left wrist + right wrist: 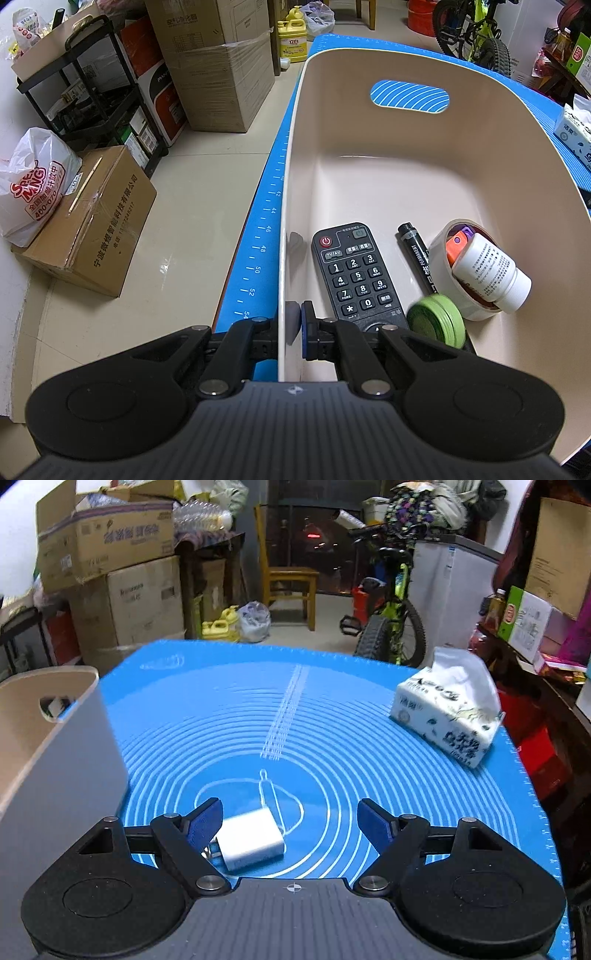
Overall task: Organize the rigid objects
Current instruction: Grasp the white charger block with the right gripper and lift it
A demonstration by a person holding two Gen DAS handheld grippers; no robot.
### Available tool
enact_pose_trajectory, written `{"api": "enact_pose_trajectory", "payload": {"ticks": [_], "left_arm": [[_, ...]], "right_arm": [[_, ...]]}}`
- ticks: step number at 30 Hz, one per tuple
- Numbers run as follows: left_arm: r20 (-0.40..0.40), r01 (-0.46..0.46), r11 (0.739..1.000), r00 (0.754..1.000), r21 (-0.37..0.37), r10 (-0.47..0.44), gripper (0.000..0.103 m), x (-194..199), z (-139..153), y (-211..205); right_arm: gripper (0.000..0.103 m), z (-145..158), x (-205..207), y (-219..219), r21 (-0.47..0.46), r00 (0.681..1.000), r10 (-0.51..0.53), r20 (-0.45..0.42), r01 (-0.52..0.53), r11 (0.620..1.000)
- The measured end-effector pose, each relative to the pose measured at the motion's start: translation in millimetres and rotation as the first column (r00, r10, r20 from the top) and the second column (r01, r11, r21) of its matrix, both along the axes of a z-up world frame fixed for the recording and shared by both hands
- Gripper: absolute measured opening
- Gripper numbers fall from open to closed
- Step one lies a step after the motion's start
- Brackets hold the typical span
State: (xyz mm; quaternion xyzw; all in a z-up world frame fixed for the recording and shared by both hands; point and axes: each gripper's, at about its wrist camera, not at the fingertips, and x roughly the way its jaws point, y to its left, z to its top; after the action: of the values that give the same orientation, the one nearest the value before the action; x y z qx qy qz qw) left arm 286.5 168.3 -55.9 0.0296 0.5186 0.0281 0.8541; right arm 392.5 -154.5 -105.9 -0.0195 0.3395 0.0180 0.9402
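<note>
Left claw (297, 319) clamped tight on the near left wall of the beige plastic tub (480, 155), one pad outside the wall, one inside, at lower centre of the left wrist view. Tub standing on the blue silicone mat (258, 236) that covers the bench, its oval handle cut-out at upper centre.

Inside the tub, along its near end: black remote control (354, 273) lying flat, long axis running from lower right to upper left of the frame, red power button at the far end. Just to its right, black permanent marker (419, 258), roughly parallel, cap end pointing away toward the upper left. Right again, white roll of tape (448, 280) tipped on its side, with a white pill bottle (491, 271) resting in it, cap pointing to lower right. Small round green tin (436, 321) near the marker's lower end, blurred.

Right claw (290, 821) spread wide, low over the mat in the right wrist view. White rectangular plug charger (251, 840) flat on the mat at lower centre, close against the left finger (205, 823), well clear of the right one; long axis lower left to upper right, metal prongs pointing lower left. Whether the left pad touches it: cannot tell. Tub at left edge of that frame; white tissue pack (447, 720) at upper right of the mat.
</note>
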Motion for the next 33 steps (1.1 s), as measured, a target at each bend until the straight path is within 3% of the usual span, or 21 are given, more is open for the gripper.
{"api": "enact_pose_trajectory", "payload": {"ticks": [7,22,25,28,33], "left_arm": [[-0.001,0.001,1.000,1.000,0.004,-0.001,0.008,0.3,-0.1,-0.2],[-0.001,0.002,1.000,1.000,0.006,-0.002,0.008,1.8,-0.1,-0.2],[-0.001,0.002,1.000,1.000,0.007,-0.002,0.008,1.8,-0.2,-0.5],[-0.001,0.002,1.000,1.000,0.007,-0.002,0.008,1.7,-0.2,-0.6],[-0.001,0.002,1.000,1.000,0.006,-0.002,0.008,1.7,-0.1,-1.3]], "right_arm": [[0.082,-21.5,2.4,8.2,-0.039,0.998,0.060,-0.017,-0.060,0.997],[0.079,-33.8,12.0,12.9,-0.019,0.994,0.100,-0.033,-0.101,0.995],[0.071,-34.3,15.4,10.2,0.018,0.994,0.107,-0.033,-0.106,0.994],[0.051,-33.2,15.9,10.5,0.078,0.990,0.134,-0.041,-0.130,0.988],[0.050,-31.2,12.0,17.5,0.034,0.994,0.106,-0.039,-0.105,0.994]]}}
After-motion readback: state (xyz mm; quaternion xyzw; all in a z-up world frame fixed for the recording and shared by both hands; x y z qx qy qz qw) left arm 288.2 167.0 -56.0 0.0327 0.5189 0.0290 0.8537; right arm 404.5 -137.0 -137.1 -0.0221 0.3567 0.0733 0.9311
